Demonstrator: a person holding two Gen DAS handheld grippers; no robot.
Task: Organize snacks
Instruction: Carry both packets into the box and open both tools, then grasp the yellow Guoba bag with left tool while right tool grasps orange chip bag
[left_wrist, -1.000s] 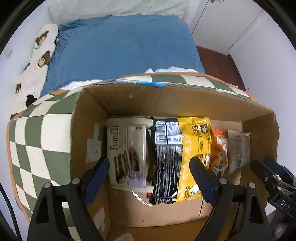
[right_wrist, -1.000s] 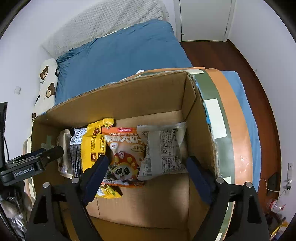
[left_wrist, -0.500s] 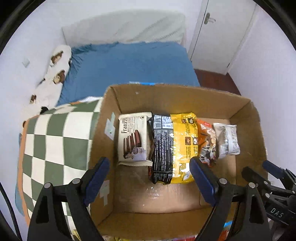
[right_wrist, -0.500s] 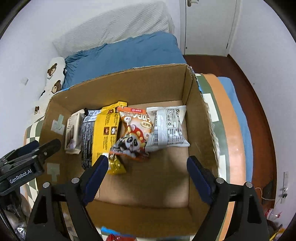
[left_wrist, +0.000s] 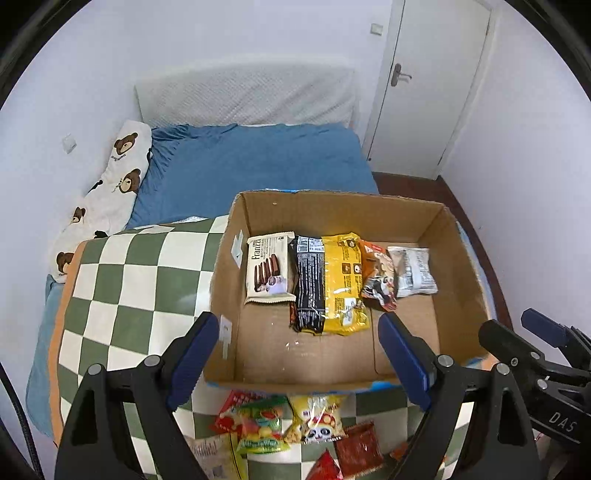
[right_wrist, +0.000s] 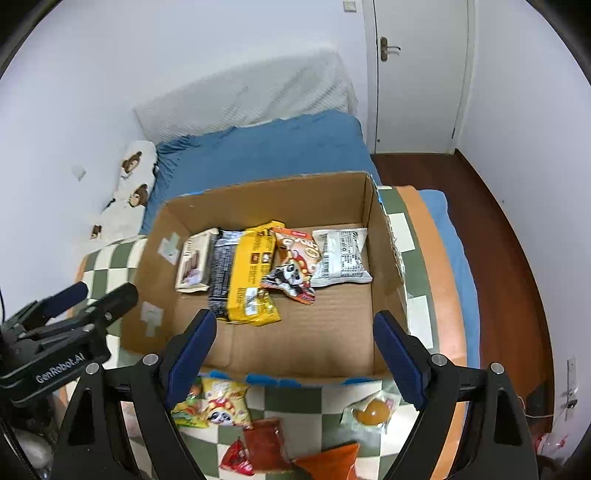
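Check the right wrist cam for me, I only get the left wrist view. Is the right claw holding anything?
Observer: No. The right claw is open and holds nothing; it hovers above the near wall of the cardboard box.
Operator: Anything on the cloth off the box's near right corner? It's blocked for me.
Observer: Yes, a clear-wrapped snack with a round orange piece inside lies on the checkered cloth, just outside that corner.
Operator: More loose packets by it?
Observer: An orange packet lies at the bottom edge of the right wrist view, nearer the camera than the clear-wrapped one.
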